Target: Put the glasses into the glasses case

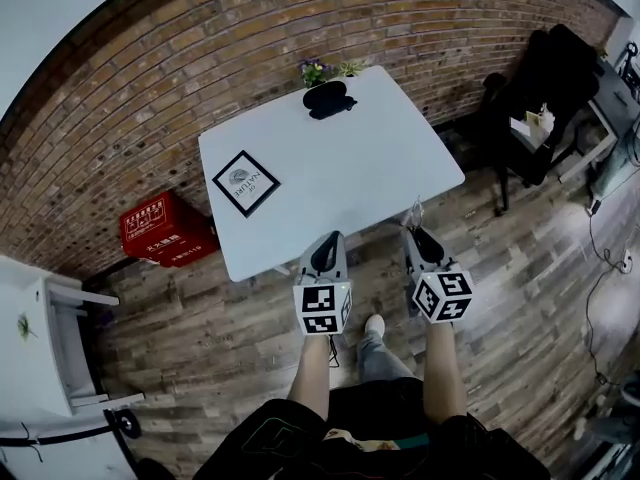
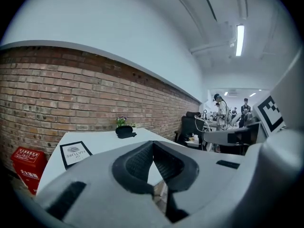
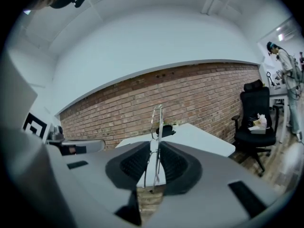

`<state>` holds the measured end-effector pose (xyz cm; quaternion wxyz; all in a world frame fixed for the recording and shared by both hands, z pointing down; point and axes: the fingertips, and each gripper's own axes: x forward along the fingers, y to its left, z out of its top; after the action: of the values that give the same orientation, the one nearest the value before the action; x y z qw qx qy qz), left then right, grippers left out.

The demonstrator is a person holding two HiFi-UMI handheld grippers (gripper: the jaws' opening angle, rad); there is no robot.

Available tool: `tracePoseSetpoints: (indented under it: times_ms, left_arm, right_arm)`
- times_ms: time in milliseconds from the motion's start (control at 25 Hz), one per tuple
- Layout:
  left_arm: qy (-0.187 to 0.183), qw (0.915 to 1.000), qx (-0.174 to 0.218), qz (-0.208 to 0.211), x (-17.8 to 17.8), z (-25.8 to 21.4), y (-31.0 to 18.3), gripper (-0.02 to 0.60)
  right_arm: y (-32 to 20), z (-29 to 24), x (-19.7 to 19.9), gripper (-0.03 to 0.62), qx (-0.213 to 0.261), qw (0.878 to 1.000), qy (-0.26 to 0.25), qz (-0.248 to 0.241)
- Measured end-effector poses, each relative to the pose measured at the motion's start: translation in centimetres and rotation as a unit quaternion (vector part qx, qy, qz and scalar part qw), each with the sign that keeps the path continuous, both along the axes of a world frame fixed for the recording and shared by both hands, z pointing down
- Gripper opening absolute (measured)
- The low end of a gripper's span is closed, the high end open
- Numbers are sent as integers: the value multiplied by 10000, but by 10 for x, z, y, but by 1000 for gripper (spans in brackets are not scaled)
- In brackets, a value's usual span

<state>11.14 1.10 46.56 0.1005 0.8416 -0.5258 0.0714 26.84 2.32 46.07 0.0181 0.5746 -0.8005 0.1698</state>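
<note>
The black glasses case (image 1: 328, 98) lies at the far end of the white table (image 1: 360, 178), in front of a small plant (image 1: 325, 68). It also shows small in the left gripper view (image 2: 125, 131) and behind the lens in the right gripper view (image 3: 165, 130). My right gripper (image 1: 415, 230) hangs over the table's near edge, shut on thin wire-framed glasses (image 3: 156, 115) that stand upright between its pads. The glasses (image 1: 415, 211) poke out past the tips. My left gripper (image 1: 327, 238) is beside it at the near edge, jaws shut with nothing between them (image 2: 153, 144).
A black-framed picture (image 1: 246, 182) lies on the table's left side. A red box (image 1: 160, 230) sits on the floor by the brick wall. A black office chair (image 1: 540, 88) stands to the right, and a white cabinet (image 1: 40, 338) to the left. People stand far off at the back right (image 2: 221, 109).
</note>
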Motion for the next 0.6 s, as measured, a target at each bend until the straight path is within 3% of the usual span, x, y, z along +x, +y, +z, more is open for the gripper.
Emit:
tracePoseSetpoints:
  times_ms: [280, 600]
  left_arm:
    - [45, 9997, 84, -234, 11, -11, -46, 8]
    - [91, 9983, -19, -573, -9, -11, -84, 8]
  right_arm:
    - [-57, -14, 17, 72, 144, 9997, -35, -181]
    - [-99, -21, 3, 72, 194, 9989, -109, -414]
